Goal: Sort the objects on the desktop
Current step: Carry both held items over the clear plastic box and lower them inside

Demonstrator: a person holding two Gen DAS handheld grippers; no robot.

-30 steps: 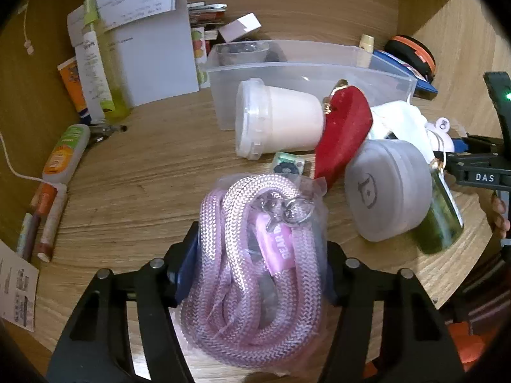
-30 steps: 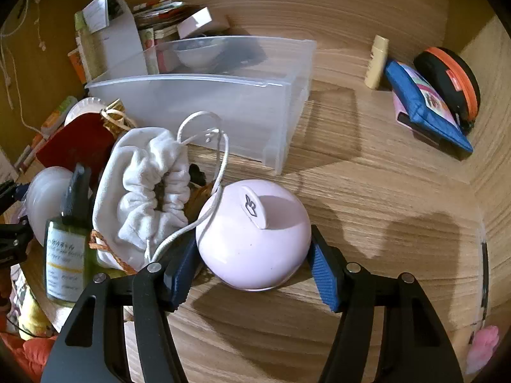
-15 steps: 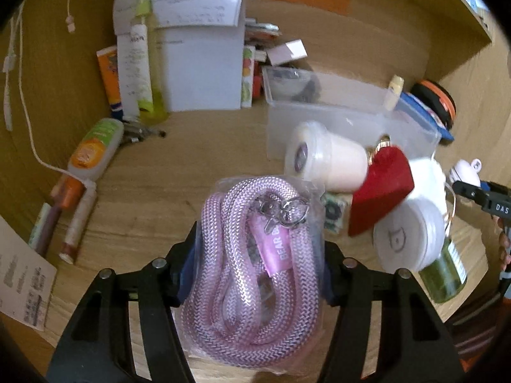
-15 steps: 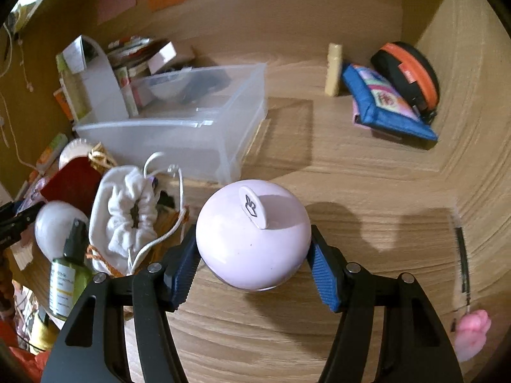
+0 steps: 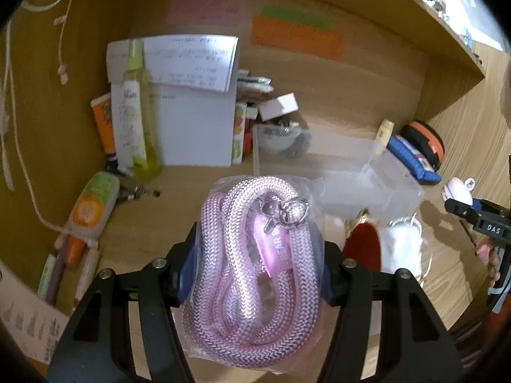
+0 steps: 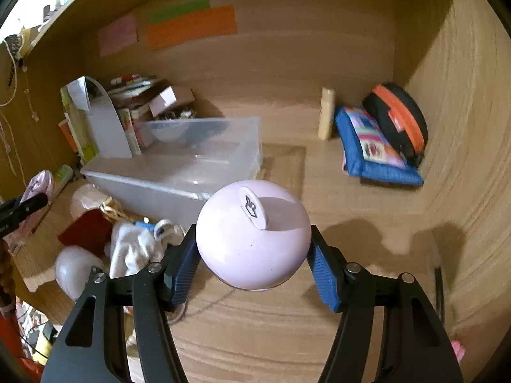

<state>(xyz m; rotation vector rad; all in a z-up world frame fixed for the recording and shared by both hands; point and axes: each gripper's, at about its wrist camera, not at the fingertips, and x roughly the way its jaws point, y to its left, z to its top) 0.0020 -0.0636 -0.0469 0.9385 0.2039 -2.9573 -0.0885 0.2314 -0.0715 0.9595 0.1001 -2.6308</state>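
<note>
A: What has changed for us just now, starting with the biggest thing?

B: The wooden desk (image 6: 351, 191) has dropped away beneath us. A second ago both cameras sat low over it; now we look down from higher, and the clear plastic bin (image 6: 191, 159) at the back of the desk, left of the middle, looks smaller and opens towards us. We judge that both picks are done and the carry to a sorting place has begun.

A: And what are we holding?

B: Our left gripper (image 5: 255, 265) pinches a bagged pink rope (image 5: 255, 271), its blue pads pressed against the bag's two sides, clear of the desk. Our right gripper (image 6: 252, 261) clamps a round pink case (image 6: 252, 239) the same way, also lifted, as it was a second ago.

A: What does one view give that the other lacks?

B: The left view alone shows the desk's left edge: an upright white file holder (image 5: 191, 127) with a tall yellow-green bottle (image 5: 137, 111) against it, and an orange-labelled tube (image 5: 92, 204) lying flat. It also catches the pink case at its far right. The right view alone shows the back right corner plainly: a blue pouch (image 6: 373, 150) and a black and orange case (image 6: 399, 121). It shows the white drawstring bag (image 6: 134, 249) and red pouch (image 6: 86, 233) left behind, in front of the bin.
</note>
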